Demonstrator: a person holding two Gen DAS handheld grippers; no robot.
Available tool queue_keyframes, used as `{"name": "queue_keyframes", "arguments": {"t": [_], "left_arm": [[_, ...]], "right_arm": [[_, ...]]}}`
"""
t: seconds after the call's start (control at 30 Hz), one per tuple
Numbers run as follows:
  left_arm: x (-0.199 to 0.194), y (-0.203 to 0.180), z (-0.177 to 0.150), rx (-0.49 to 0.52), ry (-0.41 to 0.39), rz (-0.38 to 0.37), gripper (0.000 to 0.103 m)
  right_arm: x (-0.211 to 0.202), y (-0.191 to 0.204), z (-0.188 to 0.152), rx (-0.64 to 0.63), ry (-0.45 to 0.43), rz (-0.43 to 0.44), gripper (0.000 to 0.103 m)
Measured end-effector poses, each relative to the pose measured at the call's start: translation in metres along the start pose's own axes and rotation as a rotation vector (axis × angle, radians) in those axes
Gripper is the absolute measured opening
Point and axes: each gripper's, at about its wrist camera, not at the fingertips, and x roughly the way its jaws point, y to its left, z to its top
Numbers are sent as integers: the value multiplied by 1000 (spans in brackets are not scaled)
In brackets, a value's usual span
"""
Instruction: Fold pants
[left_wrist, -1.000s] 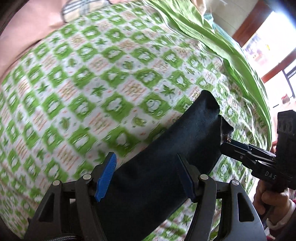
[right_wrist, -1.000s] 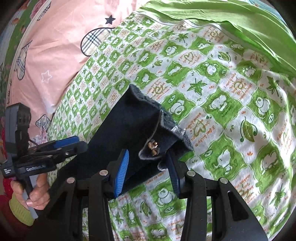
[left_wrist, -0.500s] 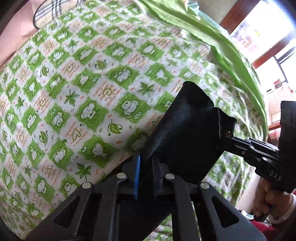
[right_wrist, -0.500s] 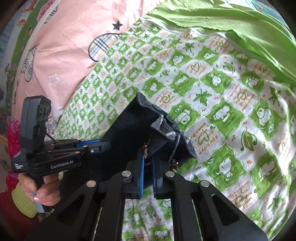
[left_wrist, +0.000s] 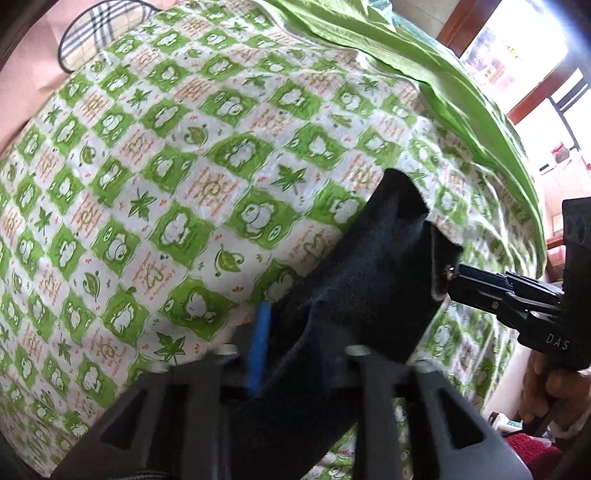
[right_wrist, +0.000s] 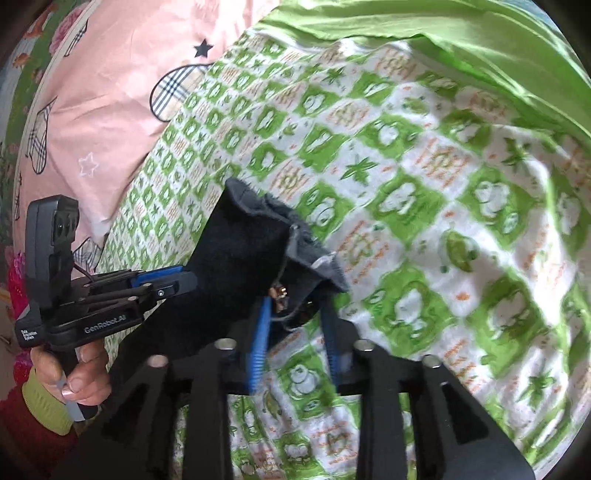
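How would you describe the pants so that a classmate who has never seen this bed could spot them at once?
Start with the bedspread, checked in green and white with little cartoon figures and leaves. On it, nearest the cameras, lie the pants, a long folded strip between two hand-held grippers. They are the only plain, near-black thing on that bright cloth.

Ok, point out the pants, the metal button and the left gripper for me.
pants (left_wrist: 373, 280), left wrist view, dark cloth midway.
metal button (right_wrist: 279, 291), right wrist view, brass stud at the waistband.
left gripper (right_wrist: 173, 282), right wrist view, fingertips at the pants' edge.
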Motion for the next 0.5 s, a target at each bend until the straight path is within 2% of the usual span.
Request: {"name": "queue_keyframes", "arguments": {"t": [0.03, 0.17, 0.4, 0.47, 0.5], "left_arm": [[-1, -1, 2, 6, -1, -10, 58], [1, -3, 12, 15, -4, -9, 59], [33, 9, 32, -28, 91, -91, 59], [38, 8, 32, -19, 106, -100, 59], [42, 5, 33, -15, 115, -106, 59]], "right_arm": [[-1, -2, -1, 8, 2, 10, 36], [7, -6, -8, 35, 29, 36, 36], [34, 1, -12, 33, 21, 98, 36], [35, 0, -12, 19, 11, 85, 17], [36, -6, -12, 38, 11, 100, 13]]}}
